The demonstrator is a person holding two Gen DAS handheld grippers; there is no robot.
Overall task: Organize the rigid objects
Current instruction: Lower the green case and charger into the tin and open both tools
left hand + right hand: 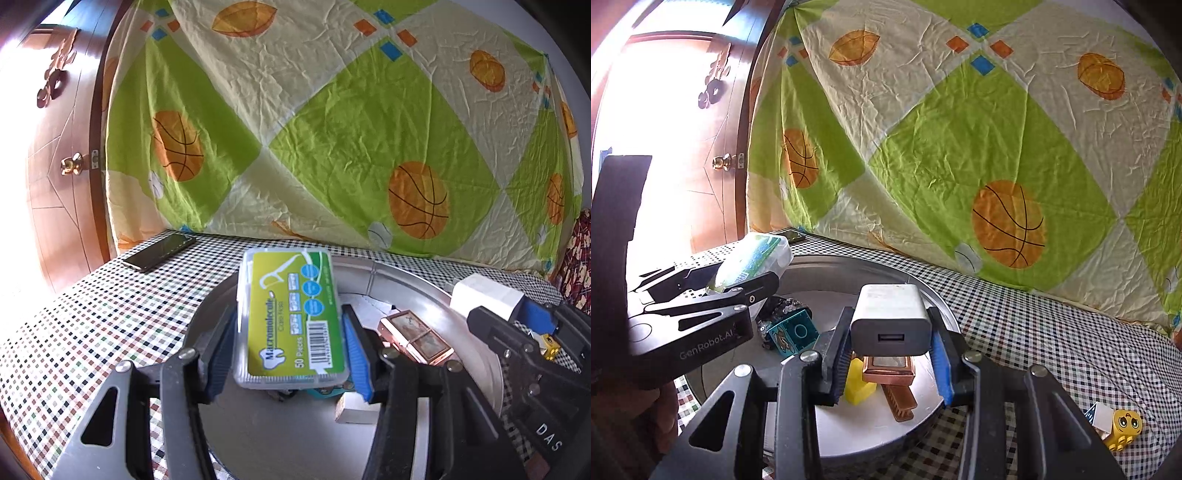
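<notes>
The floss-pick box, a clear flat plastic case with a green and yellow label reading "50 Pieces", is clamped on its long sides above the round metal tray, label face up and tilted. The white USB charger, a rounded block with its port facing the camera, is held above the same tray. Inside the tray lie a copper-coloured case, a yellow block and a teal cube.

"50 Pieces" on floss box; "GenRobot.AI" on left claw
</notes>
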